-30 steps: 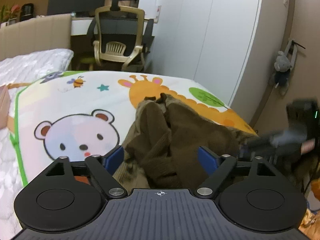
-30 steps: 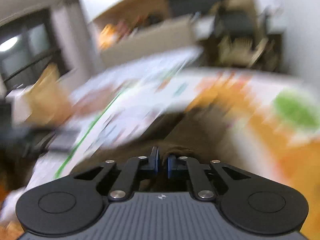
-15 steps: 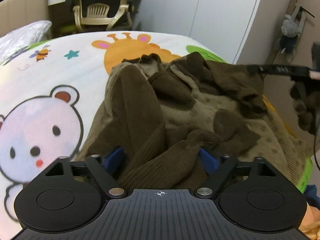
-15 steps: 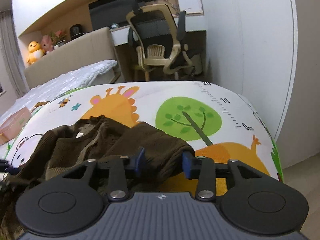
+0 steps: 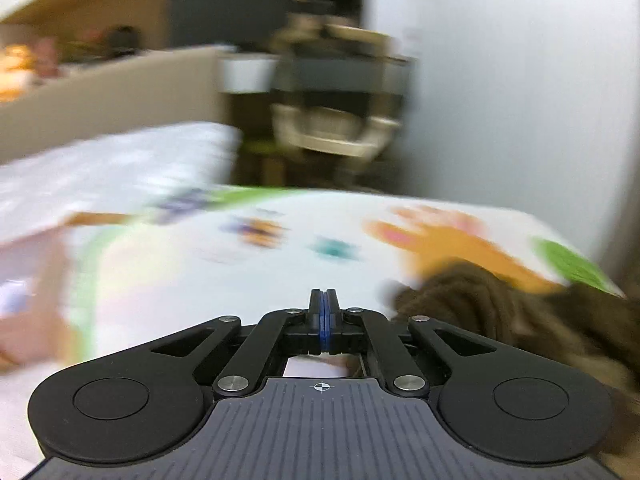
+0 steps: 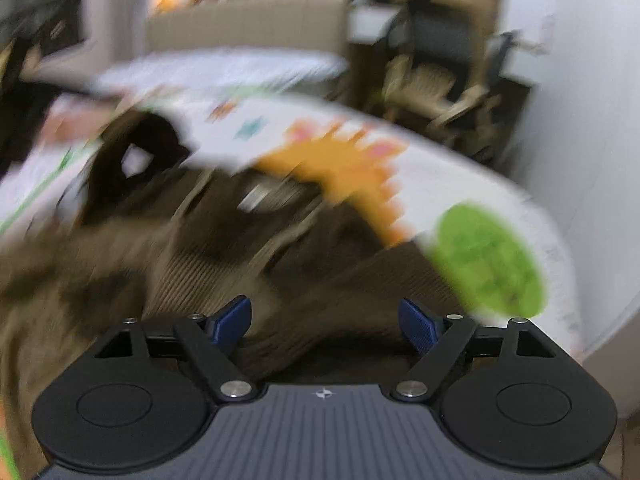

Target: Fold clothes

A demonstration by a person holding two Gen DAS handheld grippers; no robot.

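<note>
L hand-held gripper (image 5: 324, 312): blue pads pressed flat together w/ nothing seen between them, so it holds no cloth; it sits over the printed bed cover (image 5: 248, 272), and the brown garment (image 5: 520, 312) lies just to its right. R hand-held gripper (image 6: 326, 320): jaws have just been opening, now spread wide, w/ the garment's rumpled fabric below and between the pads but not pinched. The garment lies bunched on the bed near the giraffe and green tree prints.

Risks, as judged: both views are heavily blurred, so aim is poor. The L could drag the heap. If the R closes on a thick bunch it prob. grabs several layers, not one edge, giving a crooked fold. The garment lies near the bed's edge, so a tug could slide it off.
</note>
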